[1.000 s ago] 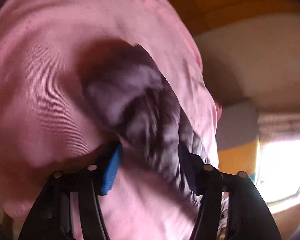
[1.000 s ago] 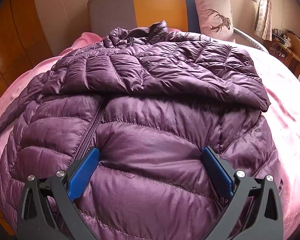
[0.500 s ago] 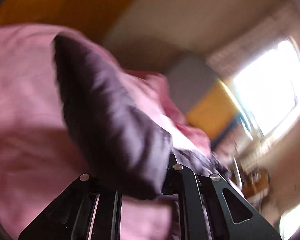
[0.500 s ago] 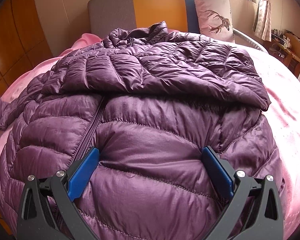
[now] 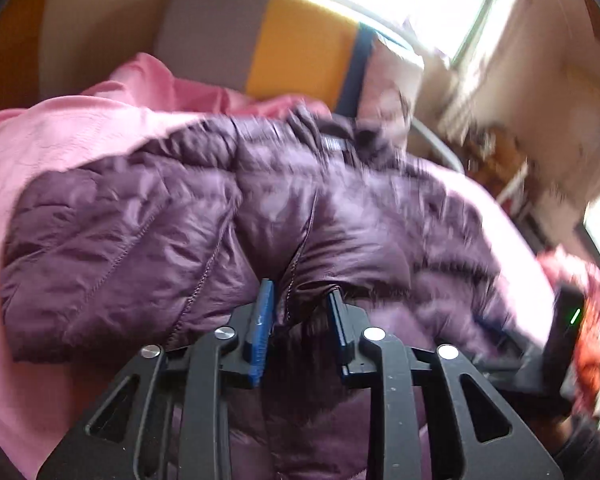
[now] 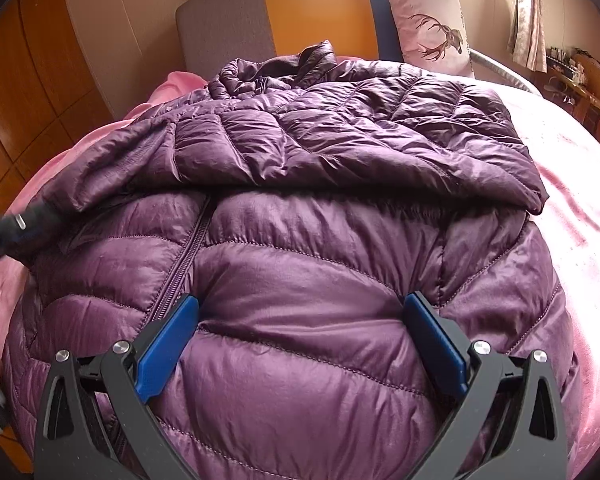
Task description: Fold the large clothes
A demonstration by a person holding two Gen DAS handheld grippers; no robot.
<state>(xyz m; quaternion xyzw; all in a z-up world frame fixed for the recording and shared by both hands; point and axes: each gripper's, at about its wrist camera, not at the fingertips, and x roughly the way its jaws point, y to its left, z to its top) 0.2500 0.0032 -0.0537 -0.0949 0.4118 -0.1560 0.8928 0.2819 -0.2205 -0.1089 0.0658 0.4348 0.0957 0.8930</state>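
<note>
Left wrist view: left claw [image 5: 300, 316] is pinched on a fold of the purple puffer jacket [image 5: 204, 232], blue pads [image 5: 262, 332] nearly together with quilted fabric bunched between them. What's gripped looks like the sleeve or cuff end, lifted above the jacket body so it can be carried across. View is motion-blurred, so exact seam is hard to tell. Jacket lies on the bed, over a pink sheet [image 5: 56, 144]; striped grey/orange/blue headboard [image 5: 260, 40] is beyond it, with the pillow blurred beside it. At the right edge a dark shape with a green light, likely the other tool; too blurred to be sure.

Right wrist view: right claw [image 6: 302, 336] is spread wide, pads [image 6: 168, 344] resting on the lower front panel of the jacket [image 6: 308, 280], gripping nothing. Judgement: it's parked there to pin the body down so the jacket doesn't slide while the other side is pulled over. One sleeve [image 6: 380, 148] is already laid across the chest, cuff ending near the right edge of the jacket. Zipper [image 6: 180, 268] runs down the closed front, collar toward the headboard [image 6: 284, 20]. Deer pillow [image 6: 428, 20] stands against the headboard, clear of the jacket. Left tool [image 6: 16, 228] enters at the left edge, by the jacket's shoulder side. Pink sheet [image 6: 580, 208] is visible around the jacket.

Step in hand, as a guess: folding the second sleeve inward.
</note>
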